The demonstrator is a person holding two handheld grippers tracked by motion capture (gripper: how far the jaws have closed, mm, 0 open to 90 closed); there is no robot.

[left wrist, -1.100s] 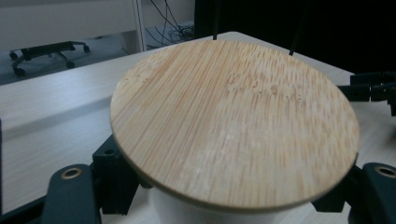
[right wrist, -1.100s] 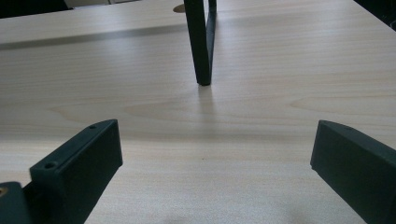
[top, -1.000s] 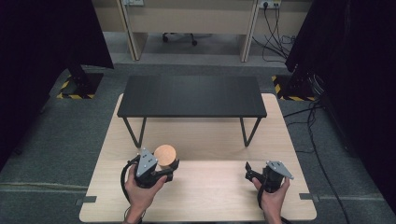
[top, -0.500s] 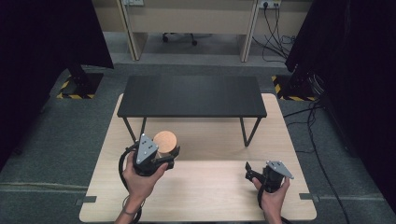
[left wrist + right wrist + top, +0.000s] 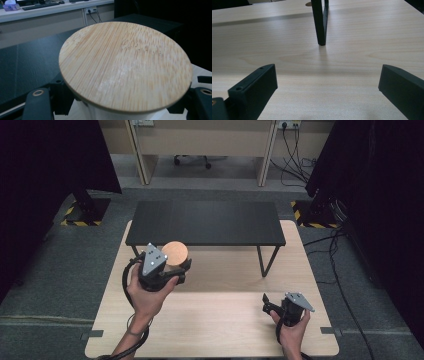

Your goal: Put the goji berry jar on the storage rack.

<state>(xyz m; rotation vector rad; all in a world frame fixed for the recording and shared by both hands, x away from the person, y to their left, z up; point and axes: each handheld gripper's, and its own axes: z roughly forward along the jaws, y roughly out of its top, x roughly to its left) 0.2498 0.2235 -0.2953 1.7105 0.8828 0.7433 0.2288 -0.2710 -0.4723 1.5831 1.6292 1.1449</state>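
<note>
A white jar with a round bamboo lid (image 5: 175, 253) is held in the air, above the wooden table and just in front of the black bench's left end. My left gripper (image 5: 177, 267) is shut on it. In the left gripper view the lid (image 5: 125, 65) lies tilted across the frame, with the white body (image 5: 117, 116) below it between my two black fingers (image 5: 37, 102). My right gripper (image 5: 267, 305) rests low over the table's near right part, open, with bare wood between its fingers (image 5: 254, 87).
A low black bench (image 5: 205, 222) stands across the far half of the light wooden table (image 5: 215, 325). One of its thin black legs (image 5: 320, 22) stands straight ahead of my right gripper. Dark curtains and cables lie around the table.
My left hand has lifted the jar upward and a little toward the bench. The right hand has kept still.
</note>
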